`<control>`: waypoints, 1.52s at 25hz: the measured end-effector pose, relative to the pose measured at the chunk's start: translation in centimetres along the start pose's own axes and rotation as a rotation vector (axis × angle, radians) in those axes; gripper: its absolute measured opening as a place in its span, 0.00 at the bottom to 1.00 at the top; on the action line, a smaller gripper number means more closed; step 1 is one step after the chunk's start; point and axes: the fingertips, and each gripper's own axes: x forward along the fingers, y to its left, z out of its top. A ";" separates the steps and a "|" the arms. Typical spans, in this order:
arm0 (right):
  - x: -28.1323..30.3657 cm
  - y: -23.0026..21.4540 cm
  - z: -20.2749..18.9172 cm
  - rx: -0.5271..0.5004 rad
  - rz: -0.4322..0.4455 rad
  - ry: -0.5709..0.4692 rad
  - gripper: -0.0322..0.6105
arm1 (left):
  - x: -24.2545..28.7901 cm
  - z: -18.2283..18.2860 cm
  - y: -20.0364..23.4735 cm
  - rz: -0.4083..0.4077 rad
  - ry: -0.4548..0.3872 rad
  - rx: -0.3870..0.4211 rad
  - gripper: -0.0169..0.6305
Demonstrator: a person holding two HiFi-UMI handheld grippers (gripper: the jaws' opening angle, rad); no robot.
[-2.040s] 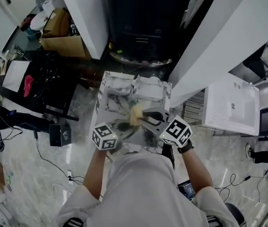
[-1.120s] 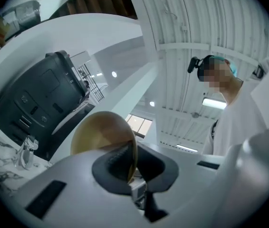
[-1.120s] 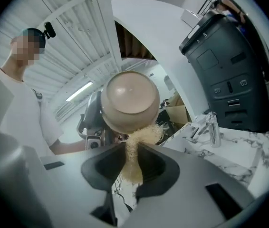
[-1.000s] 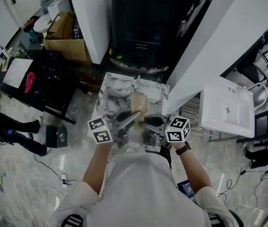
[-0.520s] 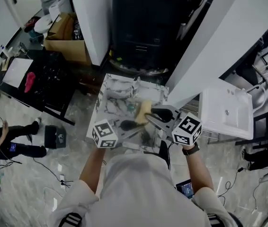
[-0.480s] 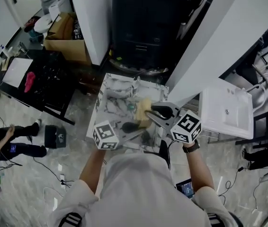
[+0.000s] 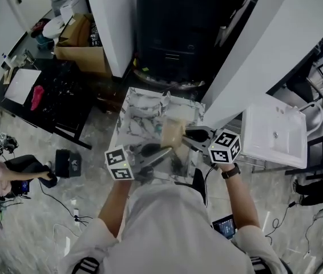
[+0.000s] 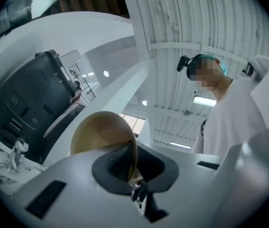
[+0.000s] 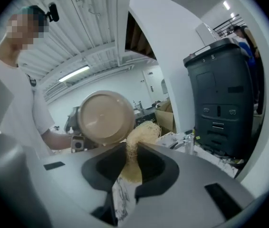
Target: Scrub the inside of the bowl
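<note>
Slightly shifted since a second back, bowl point(image 7: 172, 133) hangs tilted above marble table point(image 7: 132, 121), right of its middle. Left gripper point(image 8: 132, 169) clamps bowl's rim. Right gripper point(image 9: 132, 161), jaws just closing, pinches fibre scrubber point(image 9: 143, 131) just beside bowl.

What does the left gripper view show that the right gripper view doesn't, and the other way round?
Only the left gripper view: the spot where the left tool clamps the rim of the bowl. Only the right gripper view: the straw-coloured scrubber pinched in the right tool, whose jaws just closed slightly further, and a cardboard box. Both: the bowl, the black cabinet, the person in white.
</note>
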 end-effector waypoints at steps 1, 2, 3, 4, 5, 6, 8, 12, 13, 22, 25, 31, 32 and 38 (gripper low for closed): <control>0.2 1.0 -0.4 -0.009 0.020 0.013 0.17 | -0.1 0.5 0.7 0.020 -0.014 0.002 0.05; 0.4 1.9 -0.6 -0.019 0.035 0.025 0.17 | -0.2 0.8 1.4 0.039 -0.023 0.007 0.05; 0.5 2.7 -0.7 -0.031 0.046 0.035 0.17 | -0.4 1.1 2.1 0.061 -0.032 0.009 0.05; 0.4 3.4 -0.7 -0.042 0.057 0.040 0.17 | -0.5 1.2 2.9 0.086 -0.037 0.010 0.05; 0.3 4.1 -0.5 -0.052 0.070 0.038 0.17 | -0.7 1.2 3.7 0.113 -0.035 0.012 0.05; 0.0 4.7 0.0 -0.064 0.080 0.029 0.17 | -0.8 1.0 4.5 0.139 -0.020 0.017 0.05; -0.6 5.4 1.6 -0.091 0.080 -0.009 0.17 | -0.8 -0.1 5.6 0.174 0.051 0.039 0.05; -1.7 4.2 6.3 -0.153 -0.011 -0.110 0.17 | -0.3 -3.2 4.8 0.111 0.248 0.112 0.05; -1.8 3.2 7.0 -0.157 -0.035 -0.118 0.17 | 0.0 -3.7 3.9 0.075 0.274 0.121 0.05; -0.7 -1.8 1.1 -0.027 -0.070 -0.002 0.17 | 0.1 0.6 1.4 0.013 0.089 0.074 0.05; 0.5 2.0 -0.5 -0.054 0.011 0.048 0.17 | 0.1 1.4 3.2 0.073 0.051 0.061 0.05; -1.1 5.0 2.1 -0.174 0.023 0.039 0.17 | -0.3 0.5 5.1 0.116 0.061 0.025 0.05; -1.3 5.2 2.9 -0.214 0.015 0.034 0.17 | -0.2 0.1 5.1 0.114 0.074 0.021 0.05; -2.7 3.5 7.3 -0.332 -0.091 -0.021 0.17 | 0.8 -2.4 3.3 0.045 0.154 0.010 0.05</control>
